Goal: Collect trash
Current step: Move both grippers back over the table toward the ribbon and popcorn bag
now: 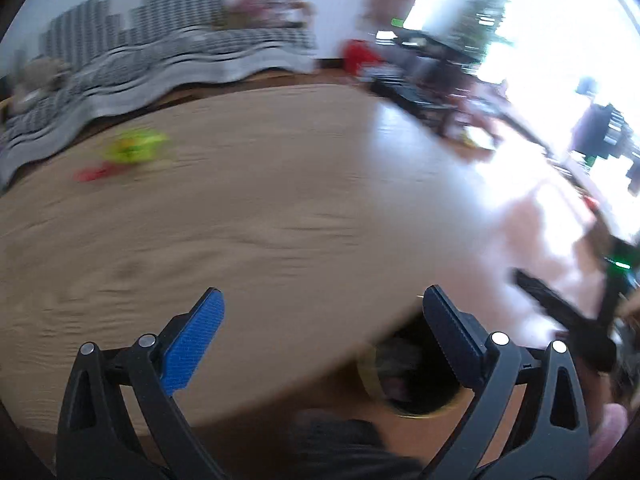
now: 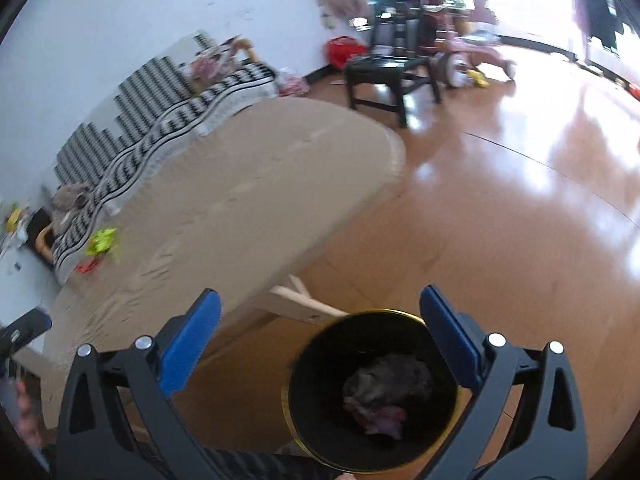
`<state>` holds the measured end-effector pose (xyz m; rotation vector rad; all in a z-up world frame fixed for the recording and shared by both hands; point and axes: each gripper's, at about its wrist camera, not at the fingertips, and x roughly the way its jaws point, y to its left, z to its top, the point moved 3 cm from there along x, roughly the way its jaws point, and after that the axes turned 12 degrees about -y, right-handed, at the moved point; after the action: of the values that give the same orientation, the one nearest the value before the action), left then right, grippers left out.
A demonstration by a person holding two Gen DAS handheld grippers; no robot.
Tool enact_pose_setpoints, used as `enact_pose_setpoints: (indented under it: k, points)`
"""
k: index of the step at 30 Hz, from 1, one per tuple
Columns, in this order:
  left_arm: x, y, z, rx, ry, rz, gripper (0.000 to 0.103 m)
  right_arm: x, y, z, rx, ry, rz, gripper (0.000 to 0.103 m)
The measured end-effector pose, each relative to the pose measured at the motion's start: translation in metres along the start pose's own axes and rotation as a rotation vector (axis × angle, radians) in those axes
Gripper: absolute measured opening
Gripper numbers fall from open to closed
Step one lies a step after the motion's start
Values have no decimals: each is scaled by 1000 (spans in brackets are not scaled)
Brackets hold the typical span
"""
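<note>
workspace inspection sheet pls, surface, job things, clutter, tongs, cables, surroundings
surface: tan table, mostly bare.
job's things: black bin on the floor beside the table, crumpled trash inside; yellow-green wrapper and red scrap on the table's far side.
clutter: nothing else seen on the table.
grippers: left tongs open, empty, over the table; right tongs open, empty, above the bin.
cables: nothing seen.
surroundings: striped sofa, black side table, glossy wooden floor.
</note>
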<state>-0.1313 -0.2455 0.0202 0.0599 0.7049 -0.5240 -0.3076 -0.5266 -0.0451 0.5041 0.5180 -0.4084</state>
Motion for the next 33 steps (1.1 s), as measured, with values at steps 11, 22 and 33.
enact_pose_setpoints:
  k: [11,22,33]
  points:
    - [22,177,2,-184,101,245,97,77,172,3,-201,73,225,96]
    - [58,241,26,-193,121,285,97,147,341,13,-329,118,373,96]
    - [117,305,66,-186,130,305,97,242,449,25,-339,138,361,96]
